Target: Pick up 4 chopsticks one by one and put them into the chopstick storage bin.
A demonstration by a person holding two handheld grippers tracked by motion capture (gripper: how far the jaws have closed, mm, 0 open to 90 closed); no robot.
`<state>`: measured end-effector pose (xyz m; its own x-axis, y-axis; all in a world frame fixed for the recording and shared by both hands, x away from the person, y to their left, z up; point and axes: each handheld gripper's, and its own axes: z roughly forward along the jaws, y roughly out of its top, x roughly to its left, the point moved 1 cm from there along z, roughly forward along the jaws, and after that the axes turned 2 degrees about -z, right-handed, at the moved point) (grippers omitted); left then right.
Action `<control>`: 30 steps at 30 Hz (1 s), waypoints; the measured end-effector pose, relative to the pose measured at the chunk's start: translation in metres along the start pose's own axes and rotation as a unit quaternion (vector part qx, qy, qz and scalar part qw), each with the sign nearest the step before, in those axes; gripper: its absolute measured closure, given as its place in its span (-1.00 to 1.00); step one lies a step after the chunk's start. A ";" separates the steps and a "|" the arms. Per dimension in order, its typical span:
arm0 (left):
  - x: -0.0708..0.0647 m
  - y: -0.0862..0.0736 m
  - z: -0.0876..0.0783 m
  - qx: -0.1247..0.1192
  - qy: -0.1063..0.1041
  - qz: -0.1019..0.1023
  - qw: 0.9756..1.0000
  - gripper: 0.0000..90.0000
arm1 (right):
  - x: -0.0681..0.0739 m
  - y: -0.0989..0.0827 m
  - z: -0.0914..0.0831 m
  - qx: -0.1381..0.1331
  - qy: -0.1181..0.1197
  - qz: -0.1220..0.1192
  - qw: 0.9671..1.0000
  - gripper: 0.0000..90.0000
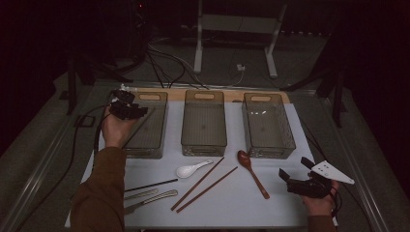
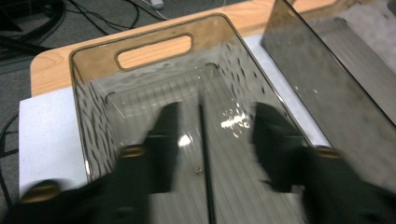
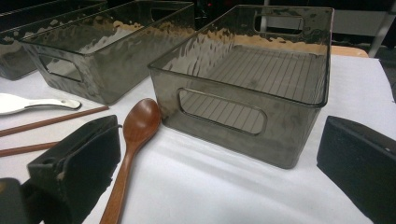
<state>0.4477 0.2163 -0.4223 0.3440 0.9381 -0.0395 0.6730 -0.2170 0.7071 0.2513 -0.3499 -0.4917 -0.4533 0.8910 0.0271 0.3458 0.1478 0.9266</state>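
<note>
The left tongs (image 1: 126, 107) hang over the left bin (image 1: 147, 126), and they are partly open. A thin black chopstick (image 2: 204, 154) lies between them in the left gripper view, down in the bin, and the pads do not press on it. In the high view it leans slanted across that bin. The right tongs (image 1: 296, 169) rest low at the right side of the tabletop (image 1: 270, 203), spread wide, with nothing in them.

Going from left to right on the white sheet: another black chopstick (image 1: 151, 185) lies near the person's sleeve (image 1: 99, 193). Below it are two shiny metal pieces (image 1: 150, 197); I cannot tell just what they are. Next comes a white spoon (image 1: 192, 168). Beside it lie two brown chopsticks (image 1: 203, 183), slanted and close together. Then comes a brown wooden spoon (image 1: 252, 173), just beside the right tongs.

Behind these stand three see-through grey bins in a row: the left one, the middle bin (image 1: 204, 123) and the right bin (image 1: 267, 124). Each has a handle hole at its end.

The tabletop has a light wood edge at the back. The room is dark. The floor behind has cables (image 1: 164, 65) and white metal legs (image 1: 198, 43).

I can read no words or labels anywhere.
</note>
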 end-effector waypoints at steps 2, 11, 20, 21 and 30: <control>-0.002 0.000 -0.001 -0.001 0.007 0.001 1.000 -0.31 | 0.000 0.000 0.000 0.000 0.000 0.001 1.000 -1.00; -0.004 -0.003 -0.011 -0.007 -0.010 0.015 1.000 -0.72 | 0.000 0.000 -0.001 -0.001 0.000 0.001 1.000 -1.00; -0.008 -0.010 -0.029 -0.011 -0.037 0.040 0.998 -0.96 | 0.000 0.000 -0.001 -0.001 0.001 0.000 1.000 -1.00; -0.009 -0.011 -0.031 -0.011 -0.041 0.042 0.998 -0.97 | 0.000 0.000 -0.001 -0.001 0.001 0.000 1.000 -1.00; -0.020 -0.024 -0.043 -0.003 -0.060 0.079 0.995 -0.98 | 0.001 0.000 -0.002 -0.001 0.001 0.002 1.000 -1.00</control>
<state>0.3970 0.2143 -0.4079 0.5211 0.8534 -0.0102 0.5997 -0.3576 0.7159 0.2498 -0.3501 -0.4909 -0.4532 0.8909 0.0313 0.3453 0.1431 0.9275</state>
